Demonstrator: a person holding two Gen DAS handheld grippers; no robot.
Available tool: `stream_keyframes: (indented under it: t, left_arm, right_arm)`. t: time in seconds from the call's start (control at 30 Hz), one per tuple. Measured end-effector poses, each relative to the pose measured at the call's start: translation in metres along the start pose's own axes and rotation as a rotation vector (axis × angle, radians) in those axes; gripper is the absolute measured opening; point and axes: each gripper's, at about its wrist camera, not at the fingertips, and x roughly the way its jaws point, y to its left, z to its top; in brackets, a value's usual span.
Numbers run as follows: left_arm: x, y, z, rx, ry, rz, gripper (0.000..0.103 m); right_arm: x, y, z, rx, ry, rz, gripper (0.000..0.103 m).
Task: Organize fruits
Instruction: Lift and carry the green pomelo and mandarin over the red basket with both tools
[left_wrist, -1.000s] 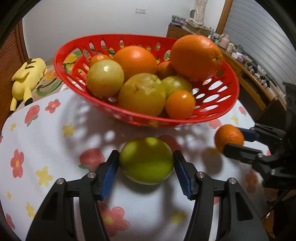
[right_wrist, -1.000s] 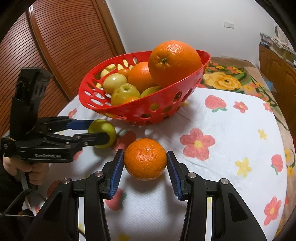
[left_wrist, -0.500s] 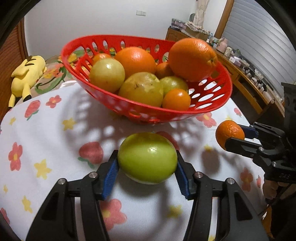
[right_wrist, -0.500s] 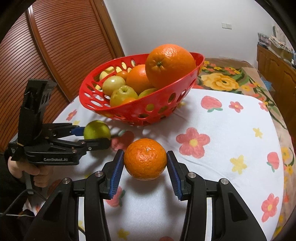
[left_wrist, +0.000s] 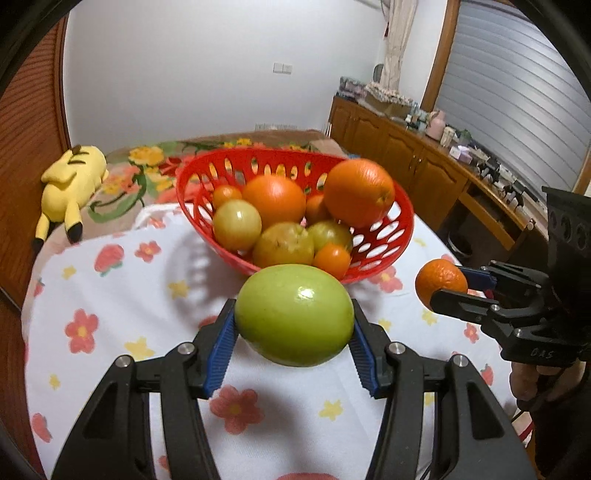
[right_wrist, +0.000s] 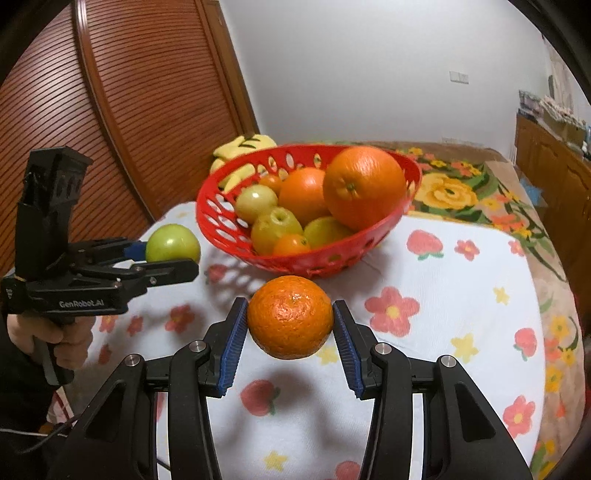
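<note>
Item: left gripper (left_wrist: 294, 334). Clenched on a green apple (left_wrist: 294, 314), blue pads pressed to its left and right flanks. The fruit is clear of the cloth, near side of the basket, just in front of its rim. It is slightly oblate, with the long axis running left to right between the pads; stem and calyx are not visible, so which way it points cannot be told.

Item: right gripper (right_wrist: 290, 328). Clenched on a small orange mandarin (right_wrist: 290, 316), pads on either flank. It too is held above the cloth, near side of the basket. Nearly round, faintly wider than tall, widest line across the jaws; no stem end shows.

Item: red slotted basket (left_wrist: 384, 254). It sits at the far middle of the flowered tablecloth (left_wrist: 122, 291), already heaped with two large oranges, several yellow-green fruits and small mandarins. One large orange (right_wrist: 364, 186) rides high against the right rim.

Item: yellow plush toy (left_wrist: 68, 184), far left, on the patterned bedding beyond the table.

Step in hand, as judged: both fruits picked up and in carriage toward the basket. The next move calls for lifting each over the near rim, finding a hollow among the piled fruit, and releasing low so nothing rolls out or dislodges the high orange.
</note>
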Motion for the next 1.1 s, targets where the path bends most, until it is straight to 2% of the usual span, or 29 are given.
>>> stream_keyframes:
  t: [0.3, 0.57, 1.1]
  left_arm:
    - [-0.027, -0.010, 0.021, 0.026, -0.082, 0.014, 0.055]
    - [-0.036, -0.012, 0.034, 0.044, -0.119, 0.026, 0.055]
    - [-0.009, 0.002, 0.047, 0.035, -0.091, 0.047, 0.055]
  right_arm:
    - [-0.022, 0.012, 0.018, -0.032, -0.060, -0.002, 0.047]
    - [-0.033, 0.016, 0.035, -0.065, -0.106, -0.008, 0.047]
    - [-0.023, 0.010, 0.058, -0.090, -0.107, -0.005, 0.047]
